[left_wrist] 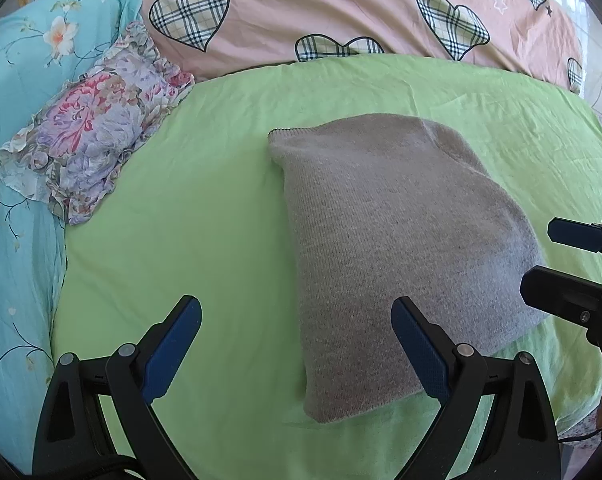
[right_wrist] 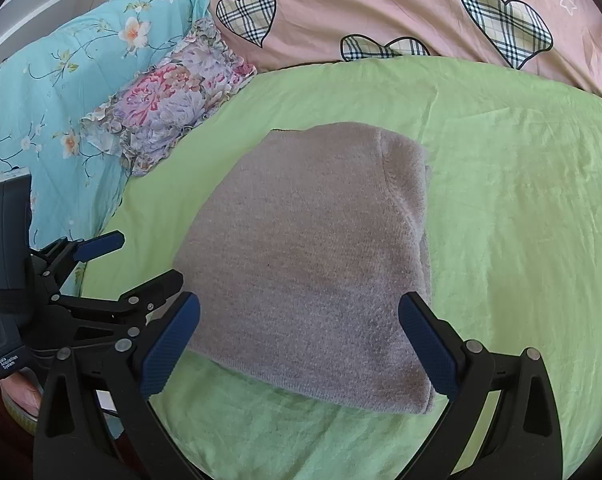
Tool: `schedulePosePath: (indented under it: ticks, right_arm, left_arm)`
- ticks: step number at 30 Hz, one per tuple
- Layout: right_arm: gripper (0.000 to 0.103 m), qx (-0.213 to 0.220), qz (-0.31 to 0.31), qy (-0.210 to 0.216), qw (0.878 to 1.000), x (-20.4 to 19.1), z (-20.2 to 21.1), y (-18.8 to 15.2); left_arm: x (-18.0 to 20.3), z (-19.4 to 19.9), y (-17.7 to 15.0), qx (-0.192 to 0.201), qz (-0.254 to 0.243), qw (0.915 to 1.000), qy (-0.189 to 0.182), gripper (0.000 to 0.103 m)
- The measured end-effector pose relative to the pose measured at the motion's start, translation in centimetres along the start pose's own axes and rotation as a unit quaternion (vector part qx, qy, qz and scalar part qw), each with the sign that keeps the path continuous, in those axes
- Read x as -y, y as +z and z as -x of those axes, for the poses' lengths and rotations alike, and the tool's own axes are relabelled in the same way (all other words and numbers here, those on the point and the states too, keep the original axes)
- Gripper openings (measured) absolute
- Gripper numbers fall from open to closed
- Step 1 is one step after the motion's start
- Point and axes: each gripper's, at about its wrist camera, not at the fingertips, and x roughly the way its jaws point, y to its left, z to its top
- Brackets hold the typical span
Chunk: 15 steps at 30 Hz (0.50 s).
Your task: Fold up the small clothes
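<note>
Just ahead: folded grey sweater [right_wrist: 313, 264].

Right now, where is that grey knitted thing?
The folded grey knit lies flat on the green sheet, centre-right in the left wrist view, right of the floral pillow.

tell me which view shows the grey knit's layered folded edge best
The right wrist view: the grey knit shows its stacked layers along the right side. The left wrist view shows only the smooth top.

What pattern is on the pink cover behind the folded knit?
Plaid hearts on the pink cover, clearest in the right wrist view.
</note>
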Motion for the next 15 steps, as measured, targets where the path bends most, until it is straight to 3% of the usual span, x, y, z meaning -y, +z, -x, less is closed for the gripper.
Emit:
schedulePosePath:
  ticks: [15]
  right_arm:
    - [0.100, 0.003, 0.000, 0.004, 1.000, 0.37, -0.79, 0.99]
  left_arm:
    - [-0.92, -0.76, 1.02, -0.005, 0.020, 0.9998, 0.008, 0.096]
